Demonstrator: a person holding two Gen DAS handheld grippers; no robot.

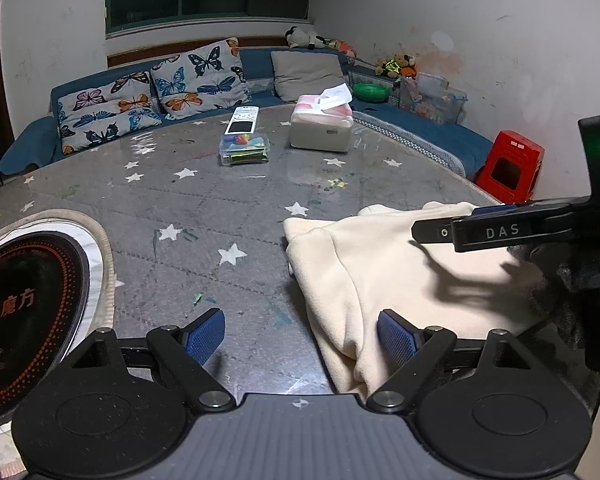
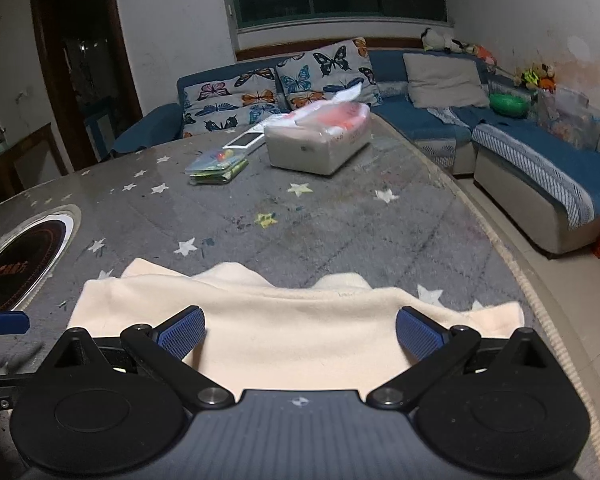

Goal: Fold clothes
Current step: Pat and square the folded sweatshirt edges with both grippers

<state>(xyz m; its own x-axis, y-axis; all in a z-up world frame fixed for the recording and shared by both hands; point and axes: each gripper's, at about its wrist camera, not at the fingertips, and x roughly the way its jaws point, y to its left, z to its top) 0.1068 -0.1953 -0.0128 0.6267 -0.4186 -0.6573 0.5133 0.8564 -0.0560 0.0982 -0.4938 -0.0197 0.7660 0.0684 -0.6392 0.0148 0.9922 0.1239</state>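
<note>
garment: cream fleece piece (image 2: 284, 332) lying part-folded on tabletop (image 1: 220, 208), near edge, at 4 o'clock in left wrist view.
L gripper (image 1: 300, 338): fingers standing wide, holding nothing; one pad over cloth hem, other over bare tabletop.
R gripper (image 2: 300, 332): fingers wide, hovering over cloth, no grip.
risk 1: R pinching only top layer, so fold is coming apart.
risk 2: cloth hanging off the edge, a drag could be pulling it off.
risk 3: L & R fingers clashing over the same hem.
</note>
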